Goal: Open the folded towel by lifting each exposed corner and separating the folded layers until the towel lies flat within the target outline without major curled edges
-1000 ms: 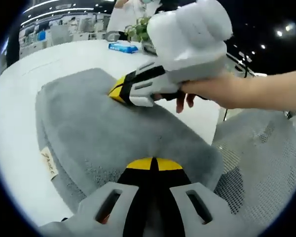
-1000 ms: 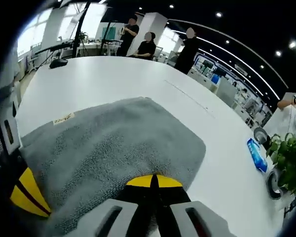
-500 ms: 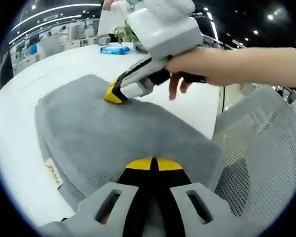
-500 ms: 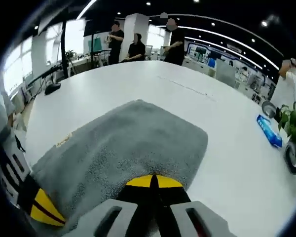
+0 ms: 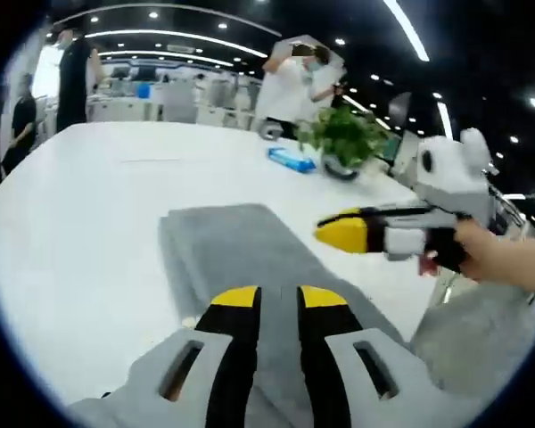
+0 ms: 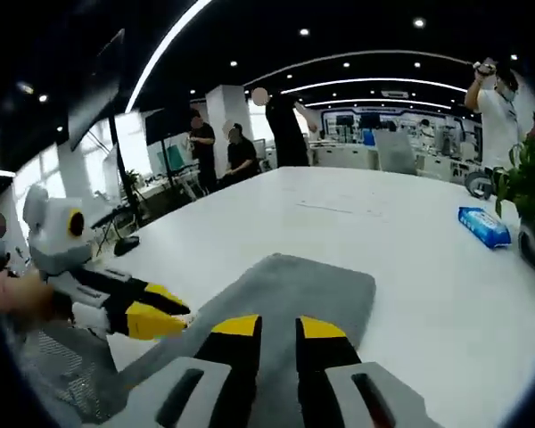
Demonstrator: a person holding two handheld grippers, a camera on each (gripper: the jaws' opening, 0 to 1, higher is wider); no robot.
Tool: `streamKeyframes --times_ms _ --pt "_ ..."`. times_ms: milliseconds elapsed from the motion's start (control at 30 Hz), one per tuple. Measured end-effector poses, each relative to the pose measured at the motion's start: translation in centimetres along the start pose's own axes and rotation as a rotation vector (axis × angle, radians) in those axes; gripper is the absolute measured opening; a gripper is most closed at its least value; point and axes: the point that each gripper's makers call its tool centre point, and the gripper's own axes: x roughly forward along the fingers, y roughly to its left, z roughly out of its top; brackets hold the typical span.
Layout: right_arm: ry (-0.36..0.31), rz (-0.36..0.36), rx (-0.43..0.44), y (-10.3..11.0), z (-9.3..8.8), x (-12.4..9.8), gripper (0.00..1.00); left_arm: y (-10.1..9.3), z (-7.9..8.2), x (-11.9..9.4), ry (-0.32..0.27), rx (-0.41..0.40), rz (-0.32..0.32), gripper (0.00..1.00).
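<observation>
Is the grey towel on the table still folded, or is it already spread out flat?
Folded, it seems: the grey towel lies as a compact rectangle on the white table. Layers along its edges are too blurred to confirm.

Counts: one towel, folded, on one white table. Two grippers: left, right. One blue pack. One plant. One mesh chair. Right gripper view had four people standing at the back; left gripper view had three. One hand was on the right gripper.
</observation>
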Motion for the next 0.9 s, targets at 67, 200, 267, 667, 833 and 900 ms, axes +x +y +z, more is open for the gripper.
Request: streamKeyframes --times_ms 67,200,267,667,833,900 --pt "0.012 0.003 -0.003 0.5 -1.9 -0.9 0.11 1.9 -1.2 -0.2 0.052 -0.034 0.073 0.15" --pt "-0.009 -0.005 0.005 -0.1 -0.7 -0.3 0.1 3.1 -3.0 -0.3 0.132 -0.029 0.131 0.15" --pt "0.03 0.024 0.033 0.4 -1.5 -0.2 0.1 3.1 -3.0 -0.2 0.129 0.018 0.141 0.15" --pt "0.06 0.114 0.127 2.4 -2.3 0.5 0.1 0.7 -4.9 0.8 0.224 -0.032 0.03 0.14" --pt "0.078 0.167 0.158 3.7 -2.7 0.7 0.1 -0.2 -4.5 0.7 0.236 0.084 0.008 0.02" --pt "0.086 0.188 0.178 4.2 -2.7 0.7 0.1 -1.0 -3.4 0.7 0.196 0.187 -0.003 0.01"
